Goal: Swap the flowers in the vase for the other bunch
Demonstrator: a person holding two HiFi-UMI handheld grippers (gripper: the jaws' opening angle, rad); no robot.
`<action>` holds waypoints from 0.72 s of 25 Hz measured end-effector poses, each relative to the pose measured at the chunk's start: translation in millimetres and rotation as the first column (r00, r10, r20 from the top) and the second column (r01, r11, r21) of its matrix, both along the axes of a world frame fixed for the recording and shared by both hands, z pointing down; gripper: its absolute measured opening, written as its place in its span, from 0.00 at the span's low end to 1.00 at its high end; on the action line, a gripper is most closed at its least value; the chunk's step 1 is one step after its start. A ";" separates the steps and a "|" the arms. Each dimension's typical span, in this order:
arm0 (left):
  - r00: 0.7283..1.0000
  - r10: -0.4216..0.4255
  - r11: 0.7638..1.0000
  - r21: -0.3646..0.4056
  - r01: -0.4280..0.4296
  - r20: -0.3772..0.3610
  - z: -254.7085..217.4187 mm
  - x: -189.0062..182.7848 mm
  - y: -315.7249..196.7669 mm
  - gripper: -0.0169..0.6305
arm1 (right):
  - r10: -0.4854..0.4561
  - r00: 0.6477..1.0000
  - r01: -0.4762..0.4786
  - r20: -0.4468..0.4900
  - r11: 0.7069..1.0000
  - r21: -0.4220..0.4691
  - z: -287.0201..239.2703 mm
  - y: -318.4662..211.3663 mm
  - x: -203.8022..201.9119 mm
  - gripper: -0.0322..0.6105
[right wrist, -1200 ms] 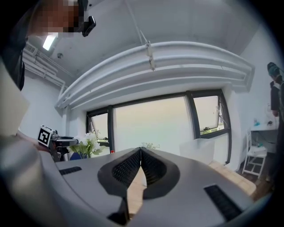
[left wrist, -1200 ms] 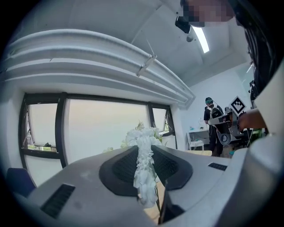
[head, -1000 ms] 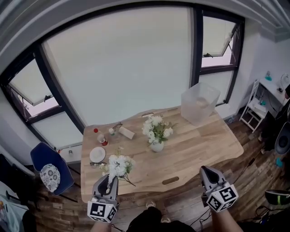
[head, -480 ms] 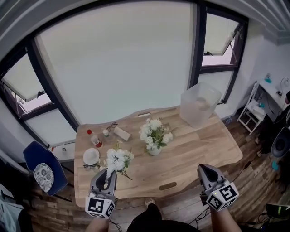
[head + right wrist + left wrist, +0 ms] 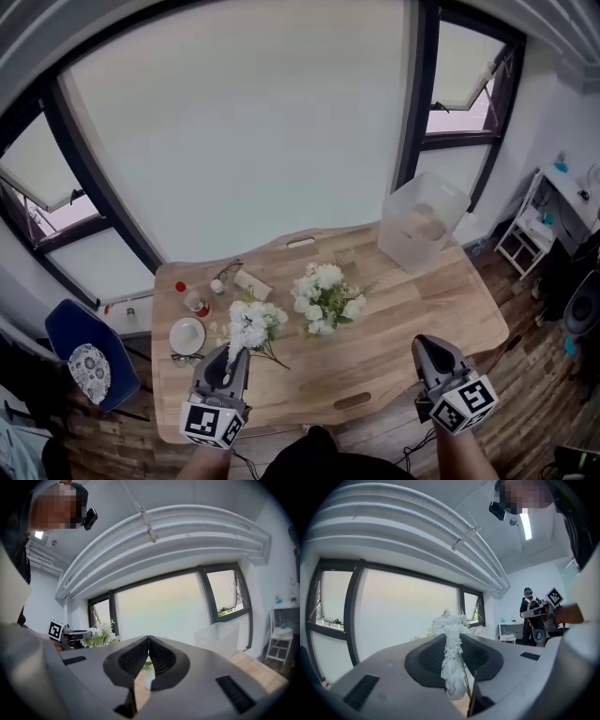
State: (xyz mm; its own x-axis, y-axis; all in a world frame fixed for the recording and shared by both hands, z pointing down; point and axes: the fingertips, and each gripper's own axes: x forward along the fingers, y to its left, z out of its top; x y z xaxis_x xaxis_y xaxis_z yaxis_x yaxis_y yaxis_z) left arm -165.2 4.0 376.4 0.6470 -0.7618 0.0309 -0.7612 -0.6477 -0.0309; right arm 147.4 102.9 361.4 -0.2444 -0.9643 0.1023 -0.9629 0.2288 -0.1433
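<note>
Petals of the frilly white bunch [image 5: 451, 639] sit pinched between the ribbed dark pads [image 5: 431, 656] of the left gripper [image 5: 453, 645], while the right gripper [image 5: 148, 641] has its jaws pressed together, empty.

On table [image 5: 422, 309]: vase flowers [image 5: 326, 295] ctr, 2nd bunch [image 5: 251, 323] just left, plate [image 5: 187, 335] further left, bin [image 5: 422, 220] back-right.

1. The left gripper [image 5: 234, 354], its fingers [image 5: 426, 659] clamped on the bunch of white flowers with green stems [image 5: 251, 323], carried that bunch forward over the light wooden tabletop [image 5: 403, 309]. It ended nearer the white-and-green bouquet at mid-table [image 5: 326, 298].
2. The right gripper [image 5: 425, 347] advanced from over the floor to the tabletop's front edge.
3. In the head view, the tabletop sat lower and closer.
</note>
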 end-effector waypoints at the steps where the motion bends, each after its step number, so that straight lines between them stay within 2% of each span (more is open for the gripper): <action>1: 1.000 0.004 1.000 0.001 -0.004 0.009 1.5 1.5 -6.2 0.16 | -0.002 1.000 0.002 0.003 1.000 -0.003 0.3 -7.3 -0.8 0.09; 7: 1.000 0.002 1.000 -0.014 -0.001 0.028 13.1 0.4 -49.4 0.16 | -0.003 1.000 0.003 0.002 1.000 -0.013 4.1 -56.5 -5.1 0.09; 10: 0.999 0.014 1.000 0.006 -0.014 0.051 16.7 2.0 -70.6 0.16 | 0.001 1.000 -0.001 -0.011 1.000 -0.017 7.0 -79.7 -9.0 0.09; 18: 0.996 0.060 0.998 0.031 -0.062 0.067 29.5 16.7 -108.4 0.16 | 0.003 0.999 -0.003 -0.037 1.000 -0.017 -1.1 -110.6 -21.5 0.09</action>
